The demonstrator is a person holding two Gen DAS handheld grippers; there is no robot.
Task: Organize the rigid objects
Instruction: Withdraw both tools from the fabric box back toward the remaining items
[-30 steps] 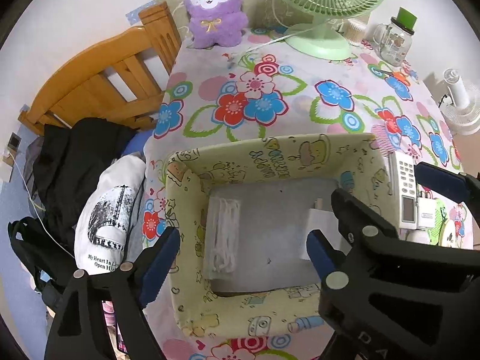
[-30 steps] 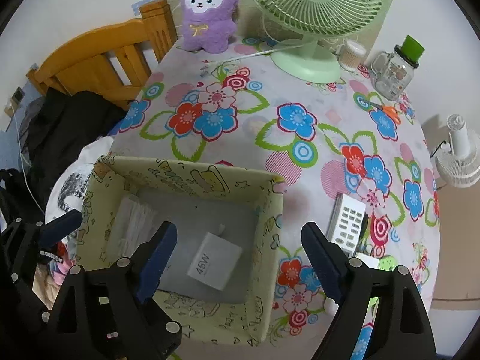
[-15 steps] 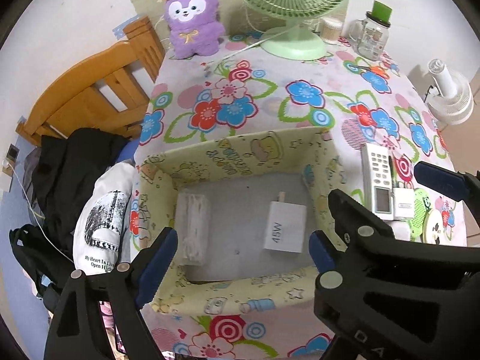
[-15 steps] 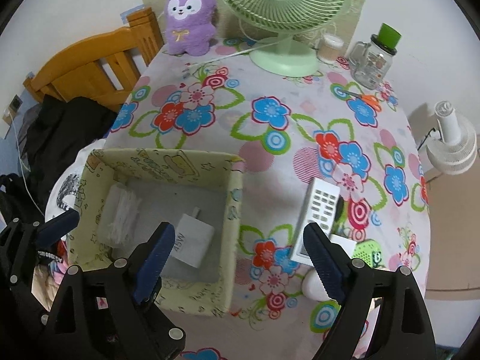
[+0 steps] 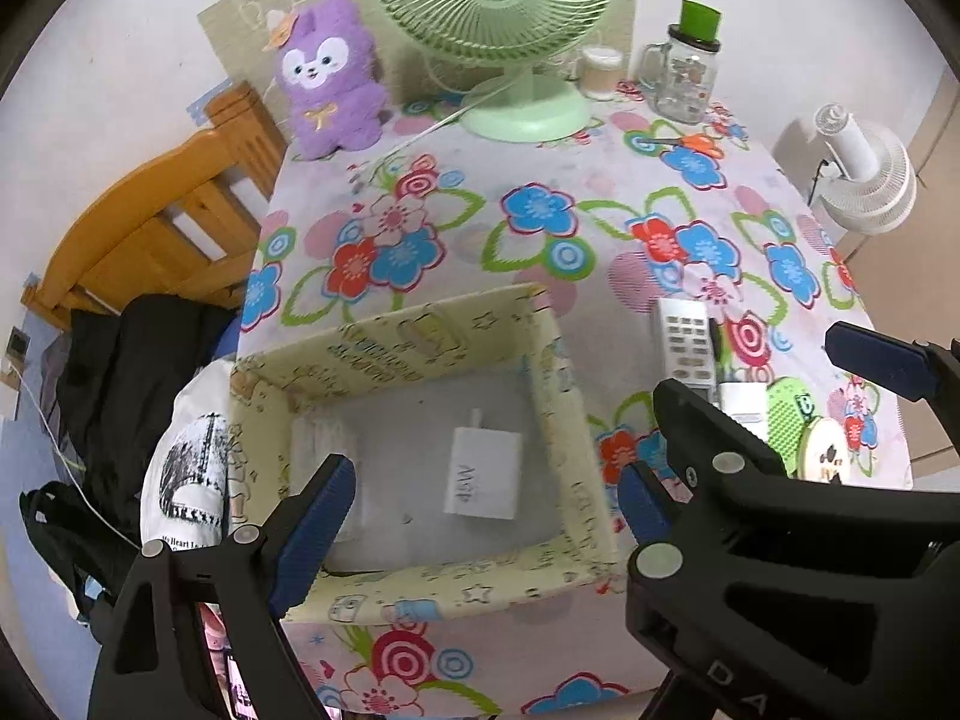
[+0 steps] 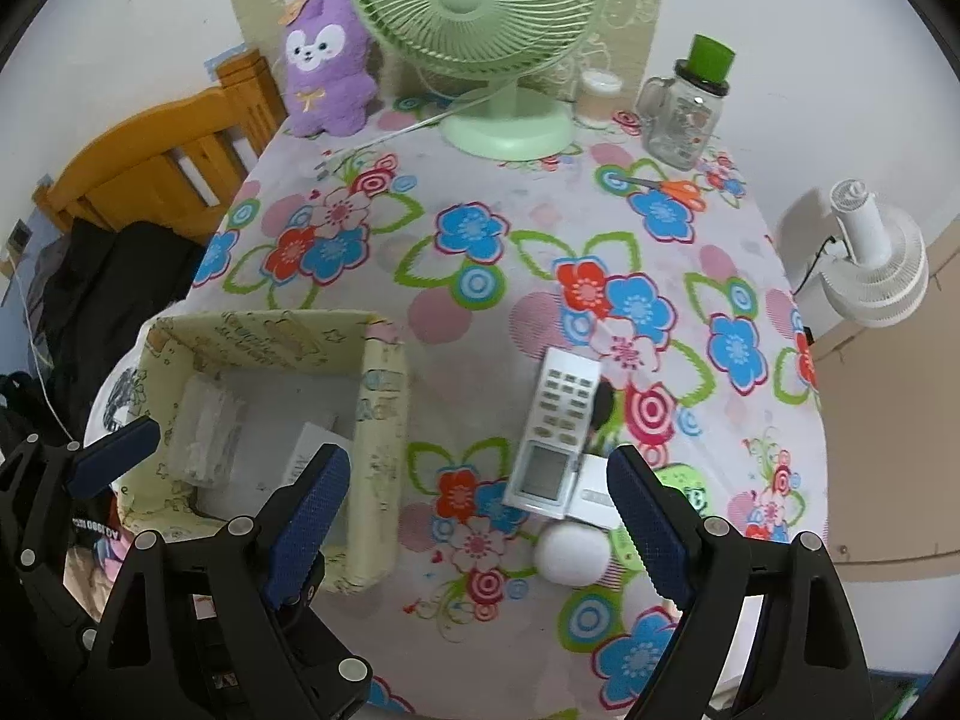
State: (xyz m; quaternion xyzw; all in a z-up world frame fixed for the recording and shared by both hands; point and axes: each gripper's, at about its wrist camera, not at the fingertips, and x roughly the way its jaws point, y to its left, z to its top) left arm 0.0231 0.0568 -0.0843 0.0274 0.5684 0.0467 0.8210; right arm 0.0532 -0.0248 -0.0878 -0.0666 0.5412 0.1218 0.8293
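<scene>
A pale yellow cartoon-print storage box stands at the table's front left. Inside lie a white 45W charger and a clear packet of white items. A white remote control lies right of the box, resting on a small white box, with a white ball in front and a green cartoon item beside. My left gripper is open and empty above the box. My right gripper is open and empty, hovering between box and remote.
A green desk fan, a purple plush toy, a glass jar with green lid, a small cup and orange scissors stand at the back. A wooden chair with clothes is left; a white fan is right.
Both grippers have shifted right and back from the box. The charger now lies in the box in plain sight, and the remote has come into the middle of the right wrist view.
</scene>
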